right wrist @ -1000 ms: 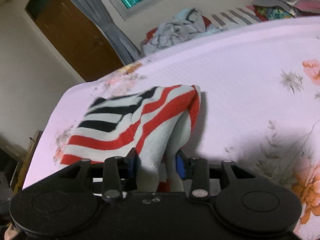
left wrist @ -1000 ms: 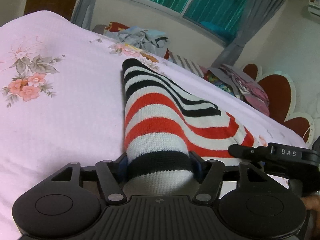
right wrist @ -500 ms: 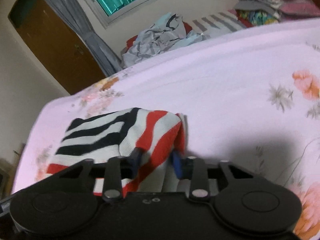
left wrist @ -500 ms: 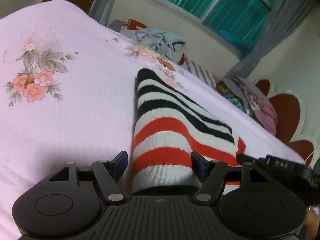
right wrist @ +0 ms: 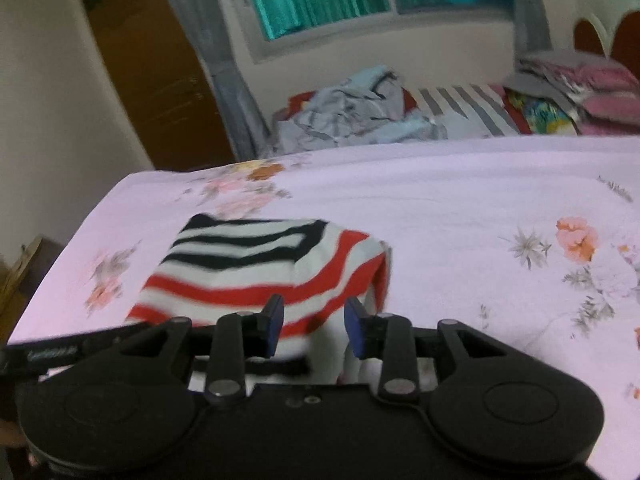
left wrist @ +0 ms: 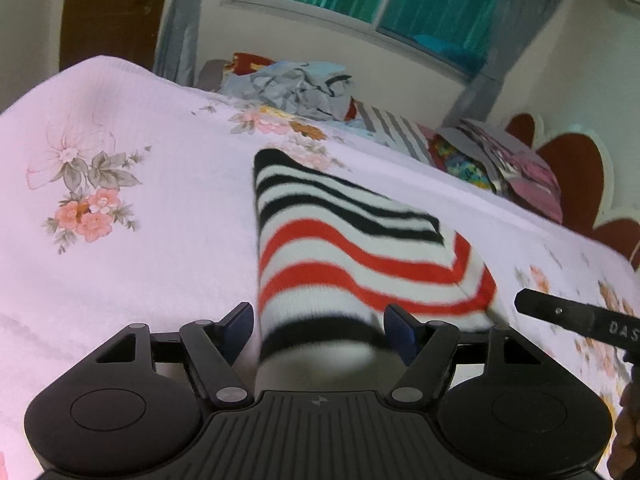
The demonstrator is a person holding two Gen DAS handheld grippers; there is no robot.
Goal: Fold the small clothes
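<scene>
A small knit garment point(left wrist: 344, 256) with red, white and black stripes lies folded on the pink floral bedsheet point(left wrist: 140, 240). My left gripper point(left wrist: 320, 330) is open, its fingers spread on either side of the garment's near edge. In the right wrist view the same garment point(right wrist: 260, 268) lies ahead and to the left. My right gripper point(right wrist: 314, 326) is open around the garment's near right corner. The right gripper's finger point(left wrist: 576, 320) shows at the right edge of the left wrist view.
A heap of crumpled grey and blue clothes point(left wrist: 292, 88) lies at the far side of the bed. A stack of folded clothes point(right wrist: 568, 92) sits near the red headboard point(left wrist: 576, 176). A wooden door point(right wrist: 152, 76) and a window are beyond the bed.
Both grippers have opened and let go of the striped garment, which now lies flat and folded on the sheet. Both have drawn back a little.
</scene>
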